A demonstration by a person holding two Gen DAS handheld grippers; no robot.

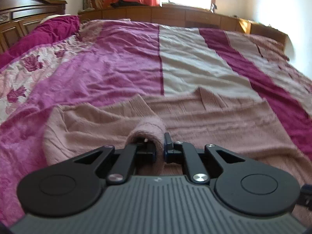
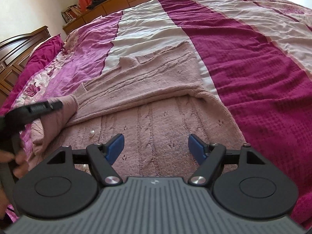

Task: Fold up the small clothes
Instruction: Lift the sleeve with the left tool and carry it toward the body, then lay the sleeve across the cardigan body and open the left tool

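Observation:
A dusty-pink knitted sweater (image 1: 204, 120) lies spread on the bed, partly folded over itself; it also shows in the right wrist view (image 2: 156, 78). My left gripper (image 1: 159, 146) is shut on a sleeve cuff (image 1: 150, 126) of the sweater, which wraps over its left finger. In the right wrist view the left gripper (image 2: 56, 105) shows at the left edge, holding the sleeve (image 2: 64, 113) lifted a little. My right gripper (image 2: 157, 146) is open and empty, just above the sweater's near knitted panel (image 2: 156, 122).
The bed has a striped bedspread (image 1: 120, 62) in magenta, pink and cream. A magenta pillow (image 1: 50, 29) and a wooden headboard (image 1: 23, 5) are at the left. A wooden ledge (image 1: 175, 13) and a window run behind the bed.

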